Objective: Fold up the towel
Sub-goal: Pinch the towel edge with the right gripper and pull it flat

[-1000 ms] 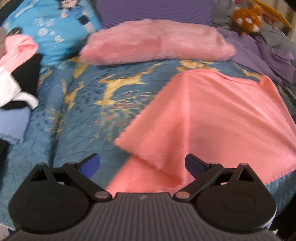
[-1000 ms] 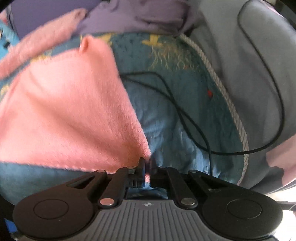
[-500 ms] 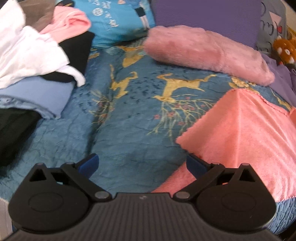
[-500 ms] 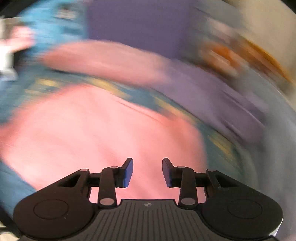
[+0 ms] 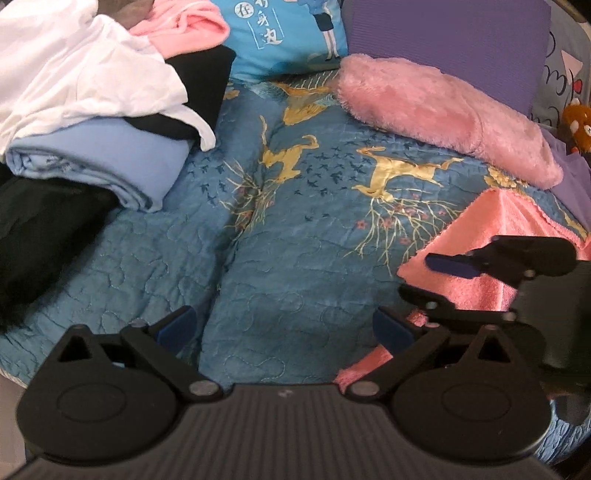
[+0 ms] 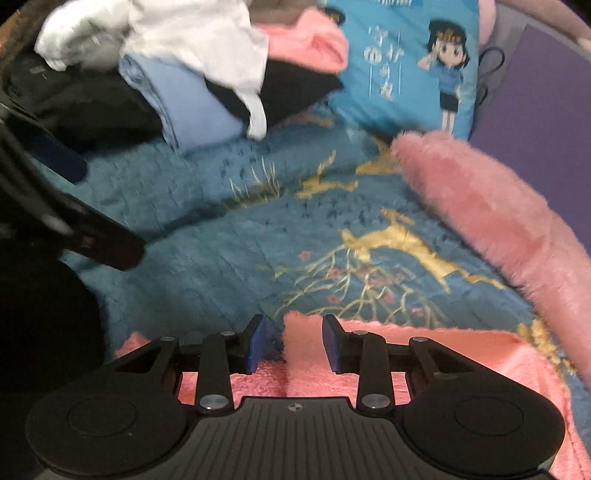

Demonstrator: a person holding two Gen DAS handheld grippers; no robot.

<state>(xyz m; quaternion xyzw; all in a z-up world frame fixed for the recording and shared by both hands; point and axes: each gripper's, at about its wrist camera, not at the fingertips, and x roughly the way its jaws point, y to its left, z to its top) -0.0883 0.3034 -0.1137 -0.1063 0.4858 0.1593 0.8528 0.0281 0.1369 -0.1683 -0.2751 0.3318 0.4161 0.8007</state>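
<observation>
A salmon-pink towel (image 5: 491, 221) lies on the blue quilt at the right of the left wrist view, one layer folded over another. My left gripper (image 5: 284, 326) is wide open over bare quilt, left of the towel, holding nothing. My right gripper (image 6: 293, 339) is open at the towel's (image 6: 424, 362) left edge, and a raised fold of that edge stands between its blue pads (image 6: 255, 343) without being pinched. Each gripper shows in the other's view: the right gripper (image 5: 498, 266) over the towel, the left gripper (image 6: 74, 221) at the far left.
A pile of white, light-blue, black and pink clothes (image 5: 92, 110) sits at the left. A fluffy pink pillow (image 5: 443, 107) lies behind the towel, with a blue cartoon cushion (image 5: 288, 33) and a purple mat (image 5: 443, 29) at the back. Blue deer-pattern quilt (image 5: 295, 221) fills the middle.
My right gripper let go of the towel's corner, opened and swung across to the towel's left edge. My left gripper turned left, off the towel and over bare quilt.
</observation>
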